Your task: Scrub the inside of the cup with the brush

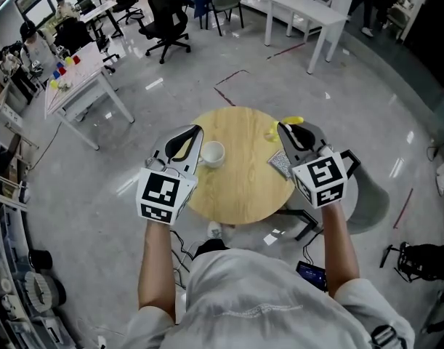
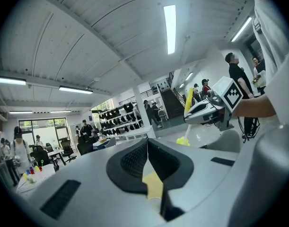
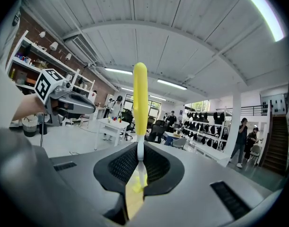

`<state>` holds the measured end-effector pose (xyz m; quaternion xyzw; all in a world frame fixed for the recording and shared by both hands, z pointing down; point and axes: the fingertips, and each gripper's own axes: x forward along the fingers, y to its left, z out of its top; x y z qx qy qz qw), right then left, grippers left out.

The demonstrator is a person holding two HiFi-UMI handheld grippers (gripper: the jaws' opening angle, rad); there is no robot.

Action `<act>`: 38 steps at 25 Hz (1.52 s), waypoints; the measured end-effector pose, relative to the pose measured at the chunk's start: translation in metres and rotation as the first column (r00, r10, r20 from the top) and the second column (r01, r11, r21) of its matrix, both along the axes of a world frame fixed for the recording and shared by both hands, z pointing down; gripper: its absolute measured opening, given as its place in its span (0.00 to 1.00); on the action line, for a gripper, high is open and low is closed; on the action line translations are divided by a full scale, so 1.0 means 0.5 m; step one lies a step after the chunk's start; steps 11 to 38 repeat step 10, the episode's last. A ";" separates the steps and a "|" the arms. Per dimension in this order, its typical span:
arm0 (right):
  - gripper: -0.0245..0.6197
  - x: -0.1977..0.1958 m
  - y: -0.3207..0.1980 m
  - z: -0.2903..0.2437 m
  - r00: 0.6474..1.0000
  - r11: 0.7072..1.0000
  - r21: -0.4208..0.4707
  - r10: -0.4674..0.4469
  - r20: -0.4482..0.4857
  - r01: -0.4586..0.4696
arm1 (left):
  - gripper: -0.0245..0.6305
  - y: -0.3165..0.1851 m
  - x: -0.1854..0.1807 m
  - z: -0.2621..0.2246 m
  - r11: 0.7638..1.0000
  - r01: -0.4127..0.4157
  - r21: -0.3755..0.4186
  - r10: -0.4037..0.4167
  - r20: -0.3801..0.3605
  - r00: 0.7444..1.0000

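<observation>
A white cup (image 1: pixel 212 153) stands upright on the left part of the round wooden table (image 1: pixel 240 195). My left gripper (image 1: pixel 197 131) hovers just left of the cup, shut with nothing between its pads (image 2: pixel 135 157). My right gripper (image 1: pixel 282 127) is over the table's right edge, shut on the thin white stem of a yellow brush (image 1: pixel 289 121). In the right gripper view the brush's yellow handle (image 3: pixel 140 98) stands straight up from the jaws. From the left gripper view I see the right gripper (image 2: pixel 208 109) with the brush (image 2: pixel 188 102) across the table.
A grey checkered cloth (image 1: pixel 280 163) lies on the table's right side. A grey chair (image 1: pixel 352 198) stands by the table's right. A phone (image 1: pixel 312 273) and cables lie on the floor near my feet. White desks (image 1: pixel 80 86) and black office chairs (image 1: pixel 167 24) stand further off.
</observation>
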<state>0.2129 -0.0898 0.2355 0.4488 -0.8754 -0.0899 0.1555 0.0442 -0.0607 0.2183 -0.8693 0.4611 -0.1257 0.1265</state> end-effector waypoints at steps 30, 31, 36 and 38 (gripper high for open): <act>0.12 -0.003 -0.048 0.003 1.000 1.000 -0.018 0.004 -0.009 -0.004 | 0.07 -0.042 0.002 -0.003 1.000 -0.013 -0.007 0.013 -0.002 1.000; 0.12 -0.003 -0.048 0.003 1.000 1.000 -0.018 0.004 -0.009 -0.004 | 0.07 -0.042 0.002 -0.003 1.000 -0.013 -0.007 0.013 -0.002 1.000; 0.12 -0.003 -0.048 0.003 1.000 1.000 -0.018 0.004 -0.009 -0.004 | 0.07 -0.042 0.002 -0.003 1.000 -0.013 -0.007 0.013 -0.002 1.000; 0.12 -0.003 -0.048 0.003 1.000 1.000 -0.018 0.004 -0.009 -0.004 | 0.07 -0.042 0.002 -0.003 1.000 -0.013 -0.007 0.013 -0.002 1.000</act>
